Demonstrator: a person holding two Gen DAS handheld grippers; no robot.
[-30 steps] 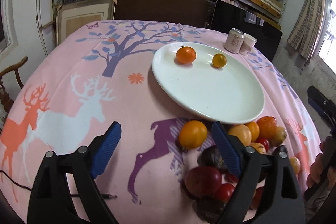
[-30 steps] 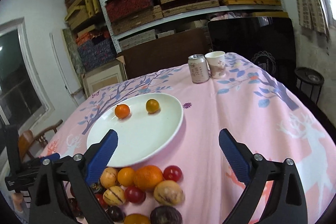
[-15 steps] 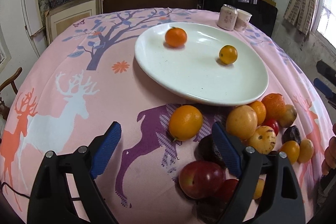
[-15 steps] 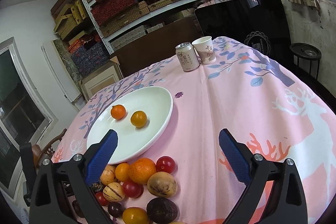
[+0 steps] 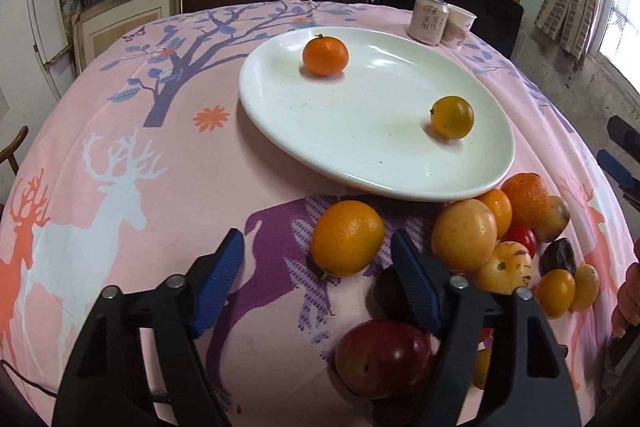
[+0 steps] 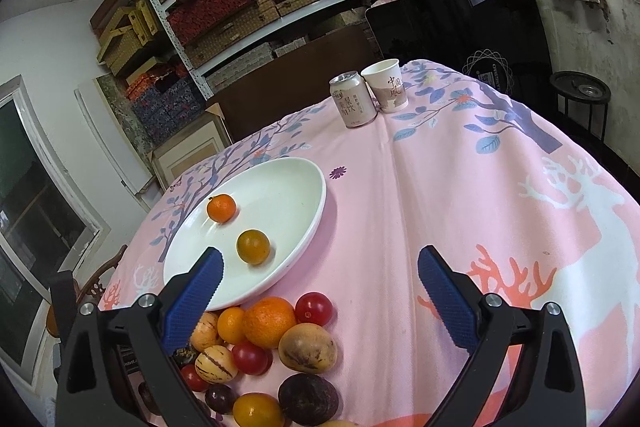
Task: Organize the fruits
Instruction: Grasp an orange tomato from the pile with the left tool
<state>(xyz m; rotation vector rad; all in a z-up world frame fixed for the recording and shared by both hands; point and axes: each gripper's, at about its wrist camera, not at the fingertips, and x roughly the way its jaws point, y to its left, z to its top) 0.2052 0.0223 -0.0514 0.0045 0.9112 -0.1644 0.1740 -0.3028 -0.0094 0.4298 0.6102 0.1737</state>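
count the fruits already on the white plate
2: a tangerine near the far rim of the plate, and a yellow-orange citrus toward its right side. None look hidden.

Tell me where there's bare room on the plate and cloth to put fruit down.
The white plate is mostly bare: its whole near half, between the mandarin and the yellow-orange fruit. The tablecloth lies open from the plate across to the can and cup. It is crowded below the plate's near rim, at the fruit pile.

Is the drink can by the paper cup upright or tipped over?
Upright. The can stands on its base on the tablecloth beside the paper cup, its top rim facing up.
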